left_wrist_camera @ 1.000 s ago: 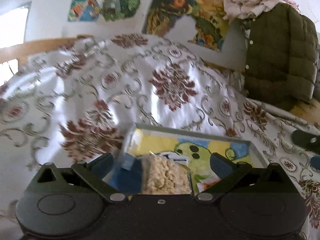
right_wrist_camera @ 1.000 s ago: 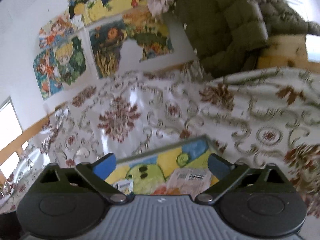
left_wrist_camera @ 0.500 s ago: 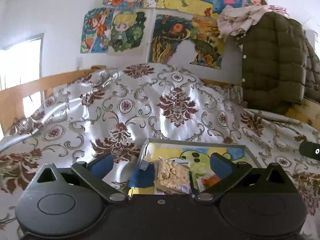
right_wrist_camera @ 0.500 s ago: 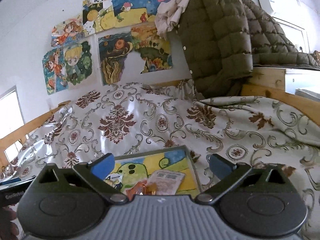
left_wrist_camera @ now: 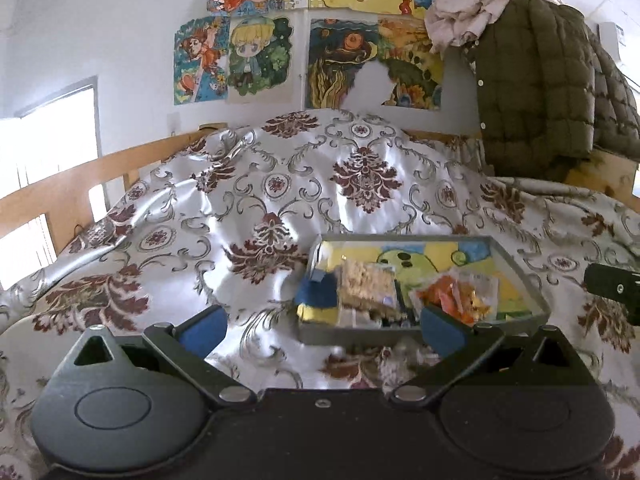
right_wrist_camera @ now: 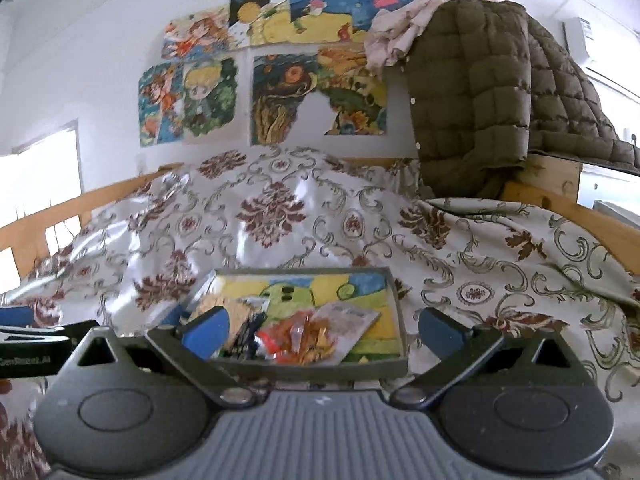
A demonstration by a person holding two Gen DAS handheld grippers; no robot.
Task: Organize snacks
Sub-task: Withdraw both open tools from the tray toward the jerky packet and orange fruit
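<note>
Left gripper (left_wrist_camera: 322, 326): blue-padded fingers spread wide, nothing between them, held above the patterned cloth (left_wrist_camera: 256, 208) on the near side of the tray's left end. Right gripper (right_wrist_camera: 323, 330): fingers likewise spread wide and empty, held just short of the tray's near wall; its left pad overlaps the tray's near-left corner in that view. Tray (left_wrist_camera: 524, 276): shallow, rectangular, grey-walled, with a painted yellow, green and blue floor, lying flat on the cloth; also seen from the right wrist (right_wrist_camera: 394, 292). Contents, left end: a clear packet of pale puffed-grain snack (left_wrist_camera: 366, 290) with a dark blue end, lying against the tray's left side, partly blurred. Contents, centre to right: a clear bag of orange and yellow pieces (left_wrist_camera: 456, 298), lying flat beside the grain packet; the same bag from the right wrist (right_wrist_camera: 308, 334) has a pale printed sheet behind it. A dark item lies between the two packets, too blurred to identify. At the right edge of the left-wrist view, part of the other gripper's black body shows, beside the tray's right end. Cloth: glossy, white-grey with maroon medallions and scrollwork, draped over a mound that rises behind the tray. Wooden rail (left_wrist_camera: 80, 184): runs along the left side behind the cloth. Quilted olive jacket (left_wrist_camera: 536, 92): hung at the far right, a pale floral garment (left_wrist_camera: 464, 12) bunched on top of it. Wall (left_wrist_camera: 100, 20): white, bearing a cluster of colourful cartoon paintings (left_wrist_camera: 320, 52); a bright window (left_wrist_camera: 48, 152) at far left.
</note>
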